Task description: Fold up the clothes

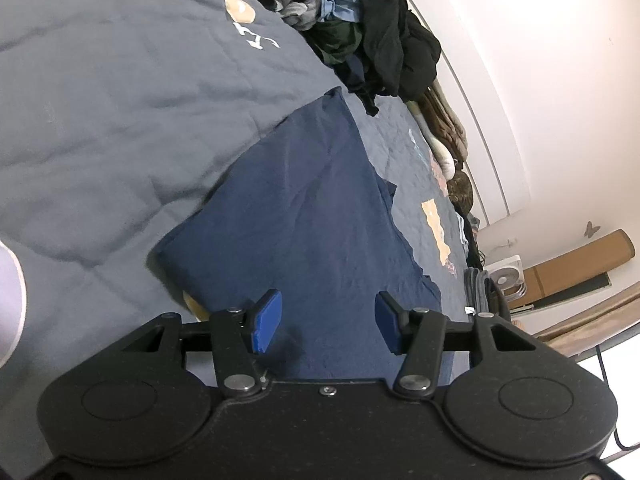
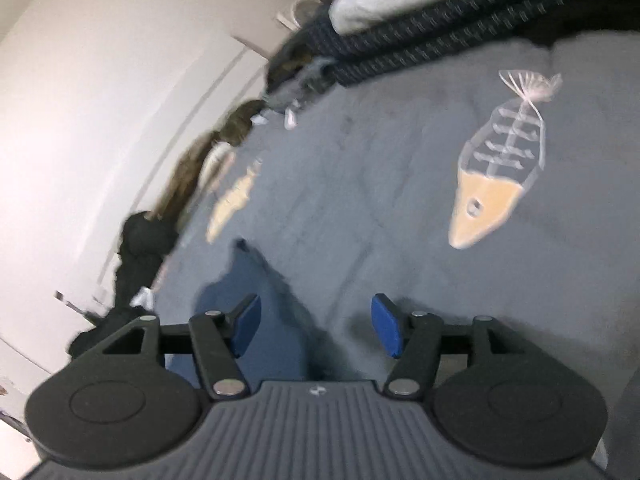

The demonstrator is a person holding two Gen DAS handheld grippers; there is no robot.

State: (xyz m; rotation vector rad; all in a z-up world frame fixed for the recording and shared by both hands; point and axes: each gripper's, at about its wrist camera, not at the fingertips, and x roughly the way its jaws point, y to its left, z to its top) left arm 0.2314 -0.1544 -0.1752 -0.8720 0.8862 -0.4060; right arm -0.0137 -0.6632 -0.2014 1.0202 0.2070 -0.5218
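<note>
Navy garment (image 1: 304,216) lies part-folded mid-frame on the grey bedspread (image 1: 100,128), so you hover your left gripper (image 1: 328,322) over its near edge, jaws half apart and empty, while your right gripper (image 2: 316,328), lower centre, gapes empty.

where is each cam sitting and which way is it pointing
Left wrist: sits on the left gripper, angled down over the navy garment on the grey bedspread, clothes pile beyond; blue pads apart, nothing between them.
Right wrist: sits on the right gripper, angled down across the bedspread's fish print; pads apart, nothing gripped.
Shared: bedspread, navy garment, white wall.
</note>
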